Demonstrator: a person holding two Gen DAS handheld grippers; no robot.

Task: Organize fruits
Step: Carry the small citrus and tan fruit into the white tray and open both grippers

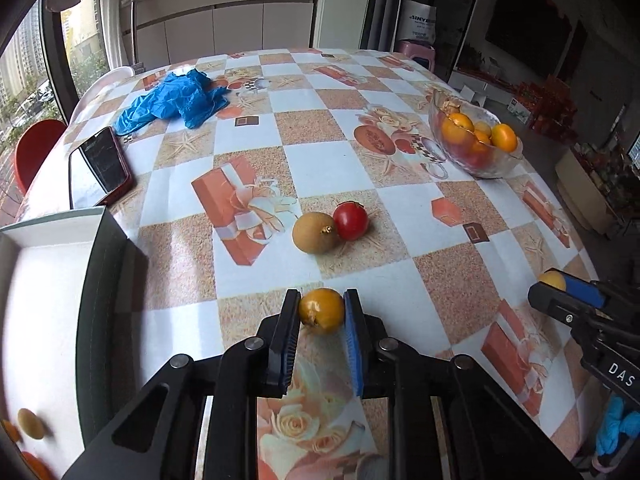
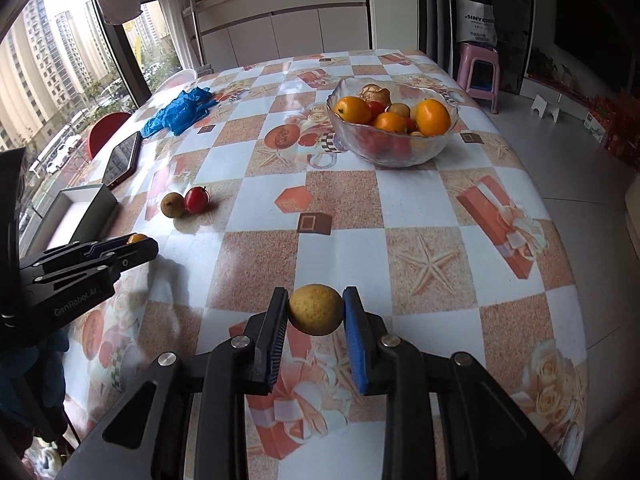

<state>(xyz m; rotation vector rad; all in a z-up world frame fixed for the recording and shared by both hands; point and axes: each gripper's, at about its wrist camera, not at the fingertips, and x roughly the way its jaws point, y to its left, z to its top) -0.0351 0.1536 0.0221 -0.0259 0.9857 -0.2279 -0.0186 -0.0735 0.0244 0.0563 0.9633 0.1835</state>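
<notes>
My left gripper is shut on a small orange fruit, held above the table near the white box. My right gripper is shut on a yellow-brown fruit above the table. It also shows at the right edge of the left wrist view. A brown fruit and a red fruit lie touching mid-table. They also show in the right wrist view. A glass bowl at the far right holds several orange and red fruits.
The white box with dark sides holds a few fruits at the left. A phone and blue gloves lie at the far left. A pink stool stands beyond the table. The table has a checked cloth.
</notes>
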